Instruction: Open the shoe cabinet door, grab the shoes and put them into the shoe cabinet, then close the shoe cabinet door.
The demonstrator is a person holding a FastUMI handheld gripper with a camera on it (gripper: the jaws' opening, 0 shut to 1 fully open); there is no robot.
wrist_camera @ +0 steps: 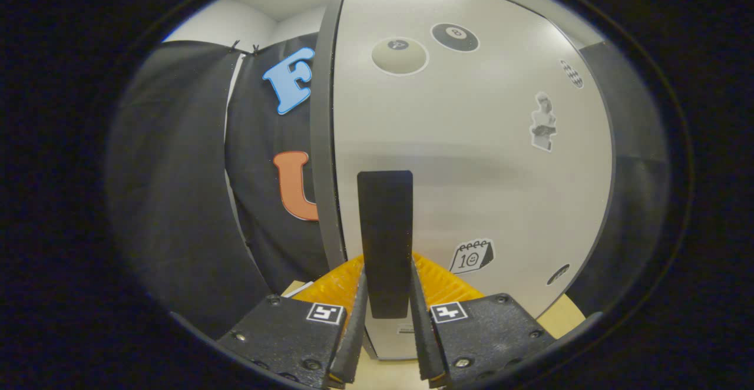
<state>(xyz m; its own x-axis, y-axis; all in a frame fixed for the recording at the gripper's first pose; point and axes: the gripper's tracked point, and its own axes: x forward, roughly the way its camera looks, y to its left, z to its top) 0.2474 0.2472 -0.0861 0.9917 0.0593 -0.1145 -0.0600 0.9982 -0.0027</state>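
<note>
Black cloth hangs as the booth's wall [177, 189] behind and to the left of a pale grey, flat-fronted shoe cabinet door [471, 160], which stands upright on a light wooden tabletop [389, 372] and has a darker grey edge down its left side. A tall, narrow black rectangular handle [385, 237] stands out from the lower middle of that door. The tongs [386, 343] reach up from below the door and sit narrow around the handle's lower end, one finger [353, 337] close on each side of it (whether both actually press on it cannot be told). Stickers dot the door: a beige billiard-ball sticker [399, 55] and a black eight-ball sticker [455, 37] near its top, a small grey statue-bust sticker [543, 122] toward its right side, and a calendar-page sticker [471, 255] just right of the handle's lower part. Low against the door, behind the fingers, an orange ribbed piece [336, 284] shows on both sides of the handle; what it is cannot be told.
</note>
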